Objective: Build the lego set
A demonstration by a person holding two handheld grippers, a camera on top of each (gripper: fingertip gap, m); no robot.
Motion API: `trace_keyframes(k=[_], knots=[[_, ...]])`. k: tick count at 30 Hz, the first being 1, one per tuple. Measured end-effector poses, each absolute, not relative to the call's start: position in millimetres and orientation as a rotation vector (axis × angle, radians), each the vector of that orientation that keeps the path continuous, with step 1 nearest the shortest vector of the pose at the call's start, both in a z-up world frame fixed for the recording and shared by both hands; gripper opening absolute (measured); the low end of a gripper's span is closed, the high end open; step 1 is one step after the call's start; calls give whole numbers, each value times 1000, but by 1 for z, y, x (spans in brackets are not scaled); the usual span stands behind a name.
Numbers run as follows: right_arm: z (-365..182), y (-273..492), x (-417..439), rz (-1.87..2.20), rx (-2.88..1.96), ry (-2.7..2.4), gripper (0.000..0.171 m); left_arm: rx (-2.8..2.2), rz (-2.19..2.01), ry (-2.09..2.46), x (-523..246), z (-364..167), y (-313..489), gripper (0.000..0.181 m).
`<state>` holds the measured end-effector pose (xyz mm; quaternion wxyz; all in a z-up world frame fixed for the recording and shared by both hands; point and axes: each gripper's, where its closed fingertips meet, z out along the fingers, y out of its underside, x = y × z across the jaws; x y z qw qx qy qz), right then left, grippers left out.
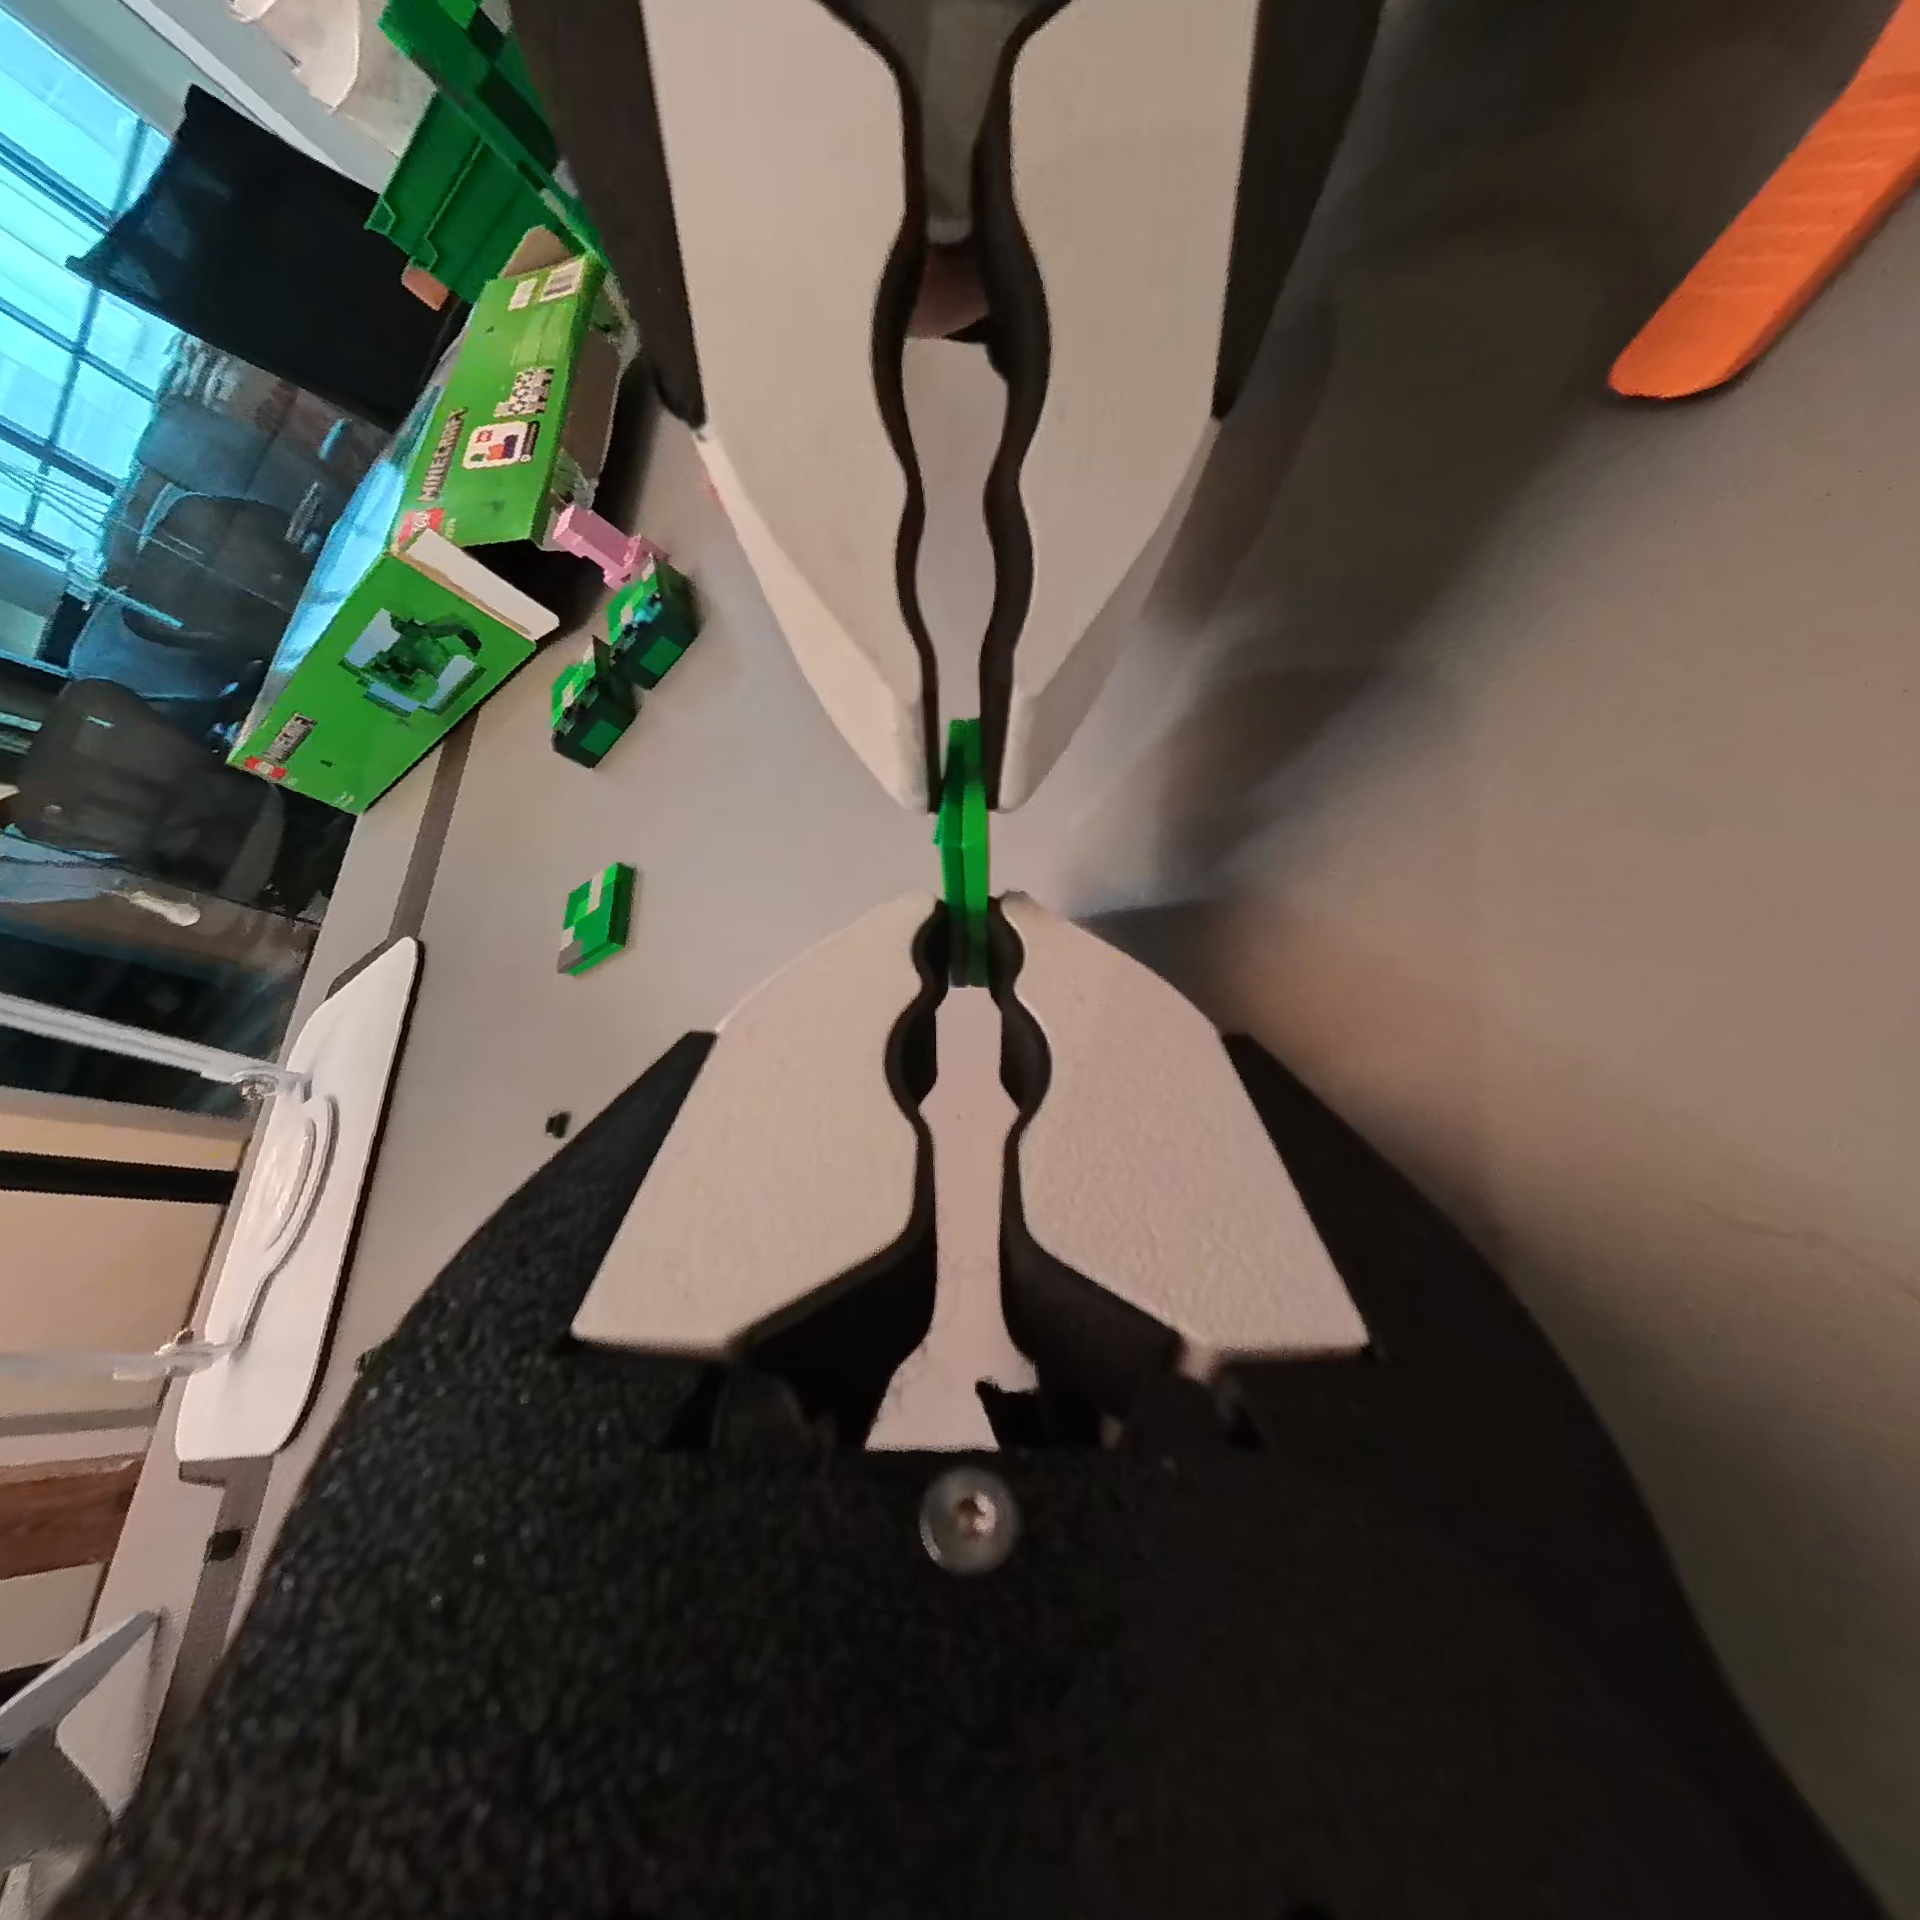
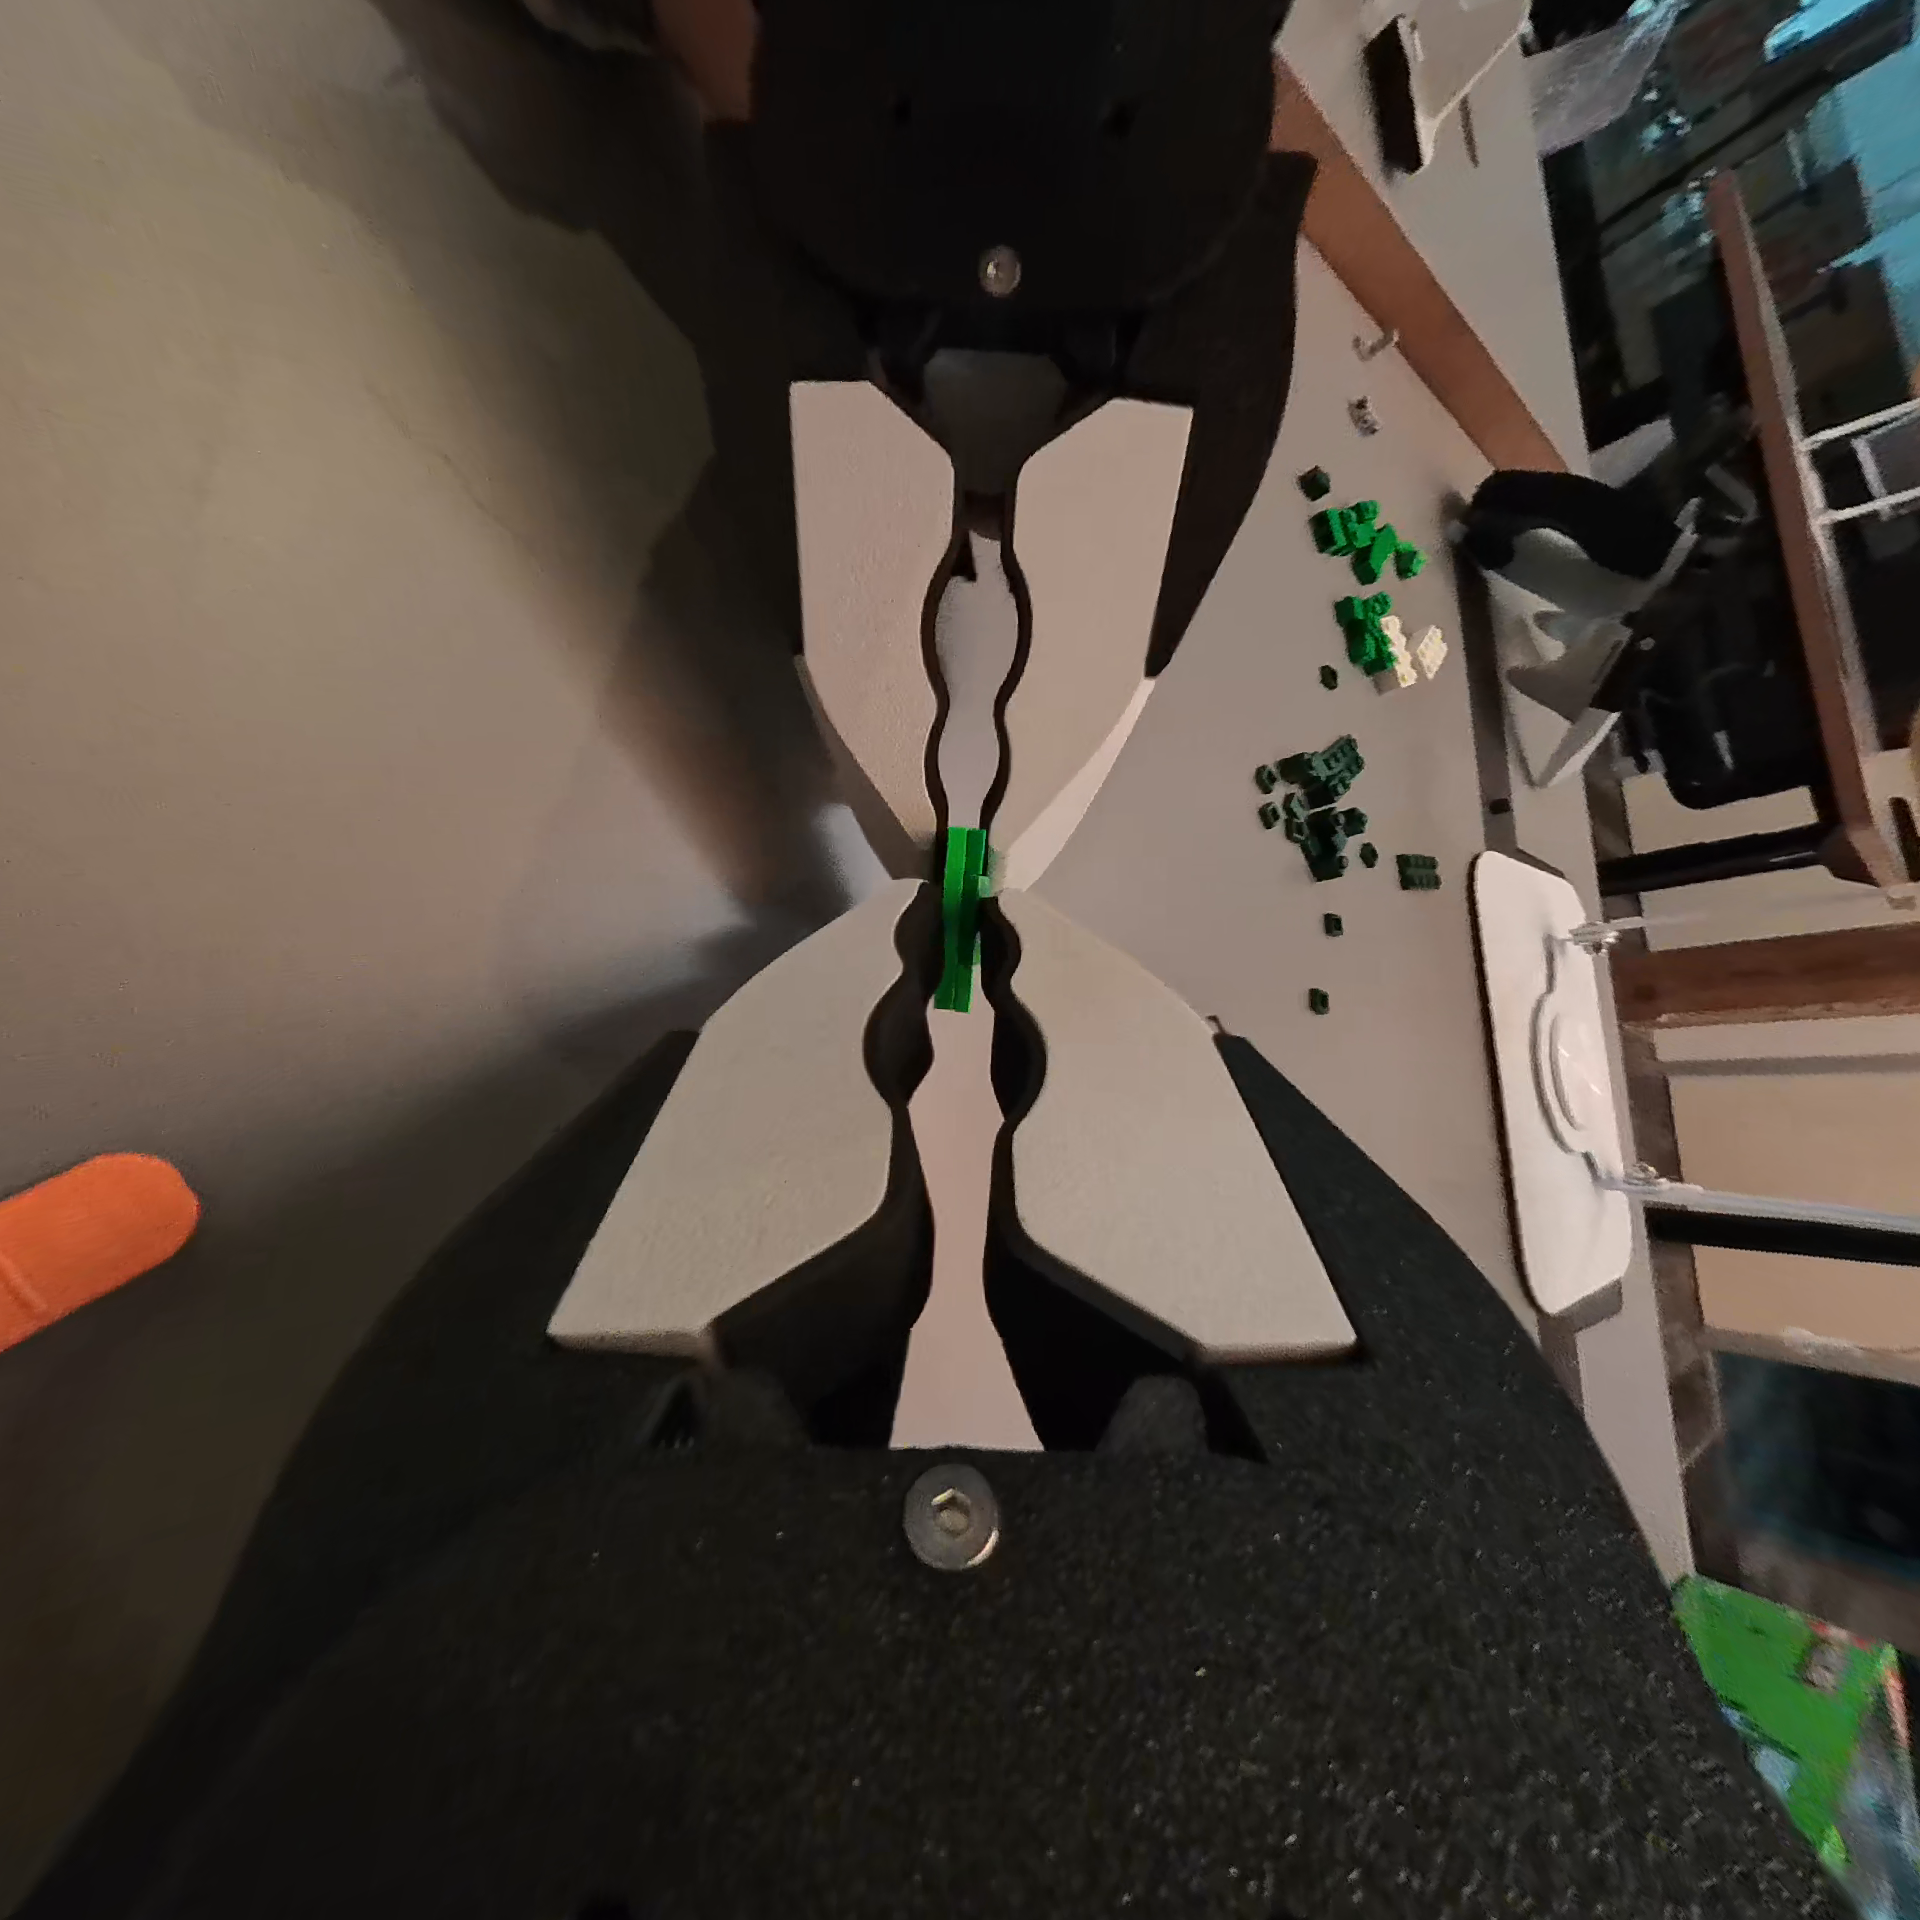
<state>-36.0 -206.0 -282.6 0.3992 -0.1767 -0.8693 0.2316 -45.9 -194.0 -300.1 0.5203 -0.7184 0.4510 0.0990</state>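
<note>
Left wrist view shows the left gripper [image 1: 964, 940] and the right gripper [image 1: 961, 769] meeting tip to tip, both clamped on one thin stack of bright green plates [image 1: 962, 852]. The stack is seen edge-on, its long axis running along the line from one gripper to the other, so each pair of fingers pinches an opposite end and only a short stretch shows between them. Neither gripper is nearer; the piece is shared, held up off the desk [image 1: 790, 831]. In the right wrist view the right gripper [image 2: 961, 935] shows the plates slightly offset, so I judge the coming move is a squeeze or slide along that axis to seat them. Nothing stands between the tips. Away from the stack, at the desk's far side, lie a green set box [image 1: 416, 582], small built blocks [image 1: 623, 665], and loose dark-green bricks [image 2: 1314, 810].
</note>
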Motion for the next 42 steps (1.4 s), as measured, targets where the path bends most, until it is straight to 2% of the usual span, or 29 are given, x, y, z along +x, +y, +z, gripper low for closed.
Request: trace_keyframes(k=[9, 28, 31, 34, 35, 37, 42], knots=[[-281, -205, -39, 625, -518, -2172, 12, -1719, 242, 1069, -47, -298, -193, 6], [-288, -208, -34, 714, -547, -2259, 7, -1700, 285, 1116, -44, -302, -194, 6], [-284, -200, -37, 675, -553, -2195, 20, -1695, 306, 1085, -49, -298, -193, 6], [-282, -192, -39, 599, -505, -2137, 23, -1696, 284, 1048, -52, -295, -192, 6], [-283, -191, -39, 575, -484, -2132, 23, -1692, 277, 1039, -51, -293, -192, 6], [-283, -194, -39, 541, -428, -2121, 7, -1684, 273, 1027, -51, -292, -191, 6], [-274, -184, -46, 408, -321, -1988, 6, -1677, 258, 894, -56, -283, -184, 12]])
